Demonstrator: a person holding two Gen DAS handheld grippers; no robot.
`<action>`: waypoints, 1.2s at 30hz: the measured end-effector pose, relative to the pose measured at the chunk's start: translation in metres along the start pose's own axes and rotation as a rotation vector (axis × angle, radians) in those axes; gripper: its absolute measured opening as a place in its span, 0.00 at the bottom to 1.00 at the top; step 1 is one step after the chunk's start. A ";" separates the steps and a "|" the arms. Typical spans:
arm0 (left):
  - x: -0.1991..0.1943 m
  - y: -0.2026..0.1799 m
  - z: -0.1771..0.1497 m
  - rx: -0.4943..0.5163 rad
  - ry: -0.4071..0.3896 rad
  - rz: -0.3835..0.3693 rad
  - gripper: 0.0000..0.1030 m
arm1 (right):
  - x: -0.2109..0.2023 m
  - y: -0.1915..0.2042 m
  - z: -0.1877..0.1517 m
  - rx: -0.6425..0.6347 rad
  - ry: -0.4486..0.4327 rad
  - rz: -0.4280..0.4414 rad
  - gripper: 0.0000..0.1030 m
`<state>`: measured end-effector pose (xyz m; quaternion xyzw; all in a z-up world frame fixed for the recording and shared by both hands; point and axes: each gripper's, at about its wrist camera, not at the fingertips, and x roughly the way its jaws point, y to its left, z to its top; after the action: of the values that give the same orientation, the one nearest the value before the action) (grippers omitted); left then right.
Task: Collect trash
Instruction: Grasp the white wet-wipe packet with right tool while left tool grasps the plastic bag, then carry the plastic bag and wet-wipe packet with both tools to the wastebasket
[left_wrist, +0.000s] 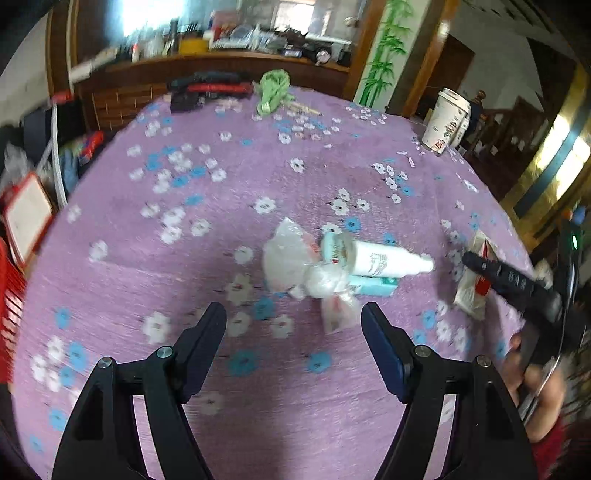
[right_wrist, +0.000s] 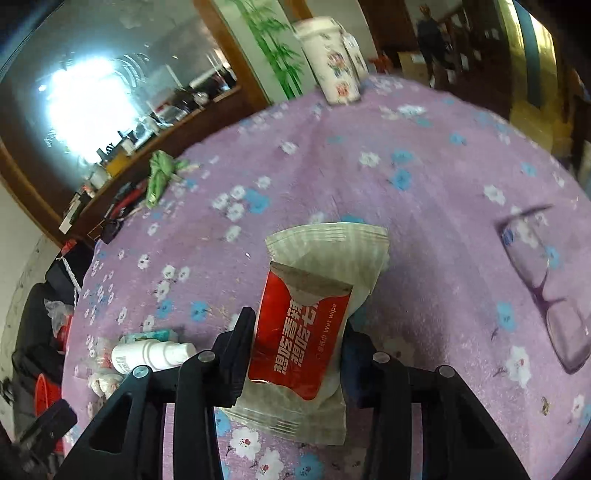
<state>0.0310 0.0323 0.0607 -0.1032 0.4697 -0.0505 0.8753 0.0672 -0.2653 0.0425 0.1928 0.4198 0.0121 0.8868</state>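
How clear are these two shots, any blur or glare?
Left wrist view: motion-smeared tablecloth flowers and a soft spray bottle. Right wrist view: the wet wipe packet reads sharply, the window is blown out, and the eyeglasses are smeared.

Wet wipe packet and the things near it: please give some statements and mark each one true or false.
1. The right claw grips the wet wipe packet. True.
2. The left claw holds the white spray bottle. False: it is open, and the bottle lies on the tablecloth.
3. A pair of glasses lies on the cloth. True.
4. The paper cup lies tipped over. False: it stands upright.
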 end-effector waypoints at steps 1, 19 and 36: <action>0.005 -0.001 0.002 -0.021 0.011 -0.012 0.72 | -0.004 0.001 0.000 -0.010 -0.016 0.023 0.43; 0.067 -0.009 0.012 -0.037 0.035 0.011 0.27 | -0.034 0.039 -0.010 -0.175 -0.141 0.095 0.43; -0.001 0.007 -0.022 0.133 -0.254 0.149 0.27 | -0.051 0.092 -0.044 -0.440 -0.193 0.226 0.44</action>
<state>0.0118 0.0368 0.0480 -0.0153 0.3574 -0.0031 0.9338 0.0144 -0.1751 0.0871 0.0412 0.2963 0.1836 0.9364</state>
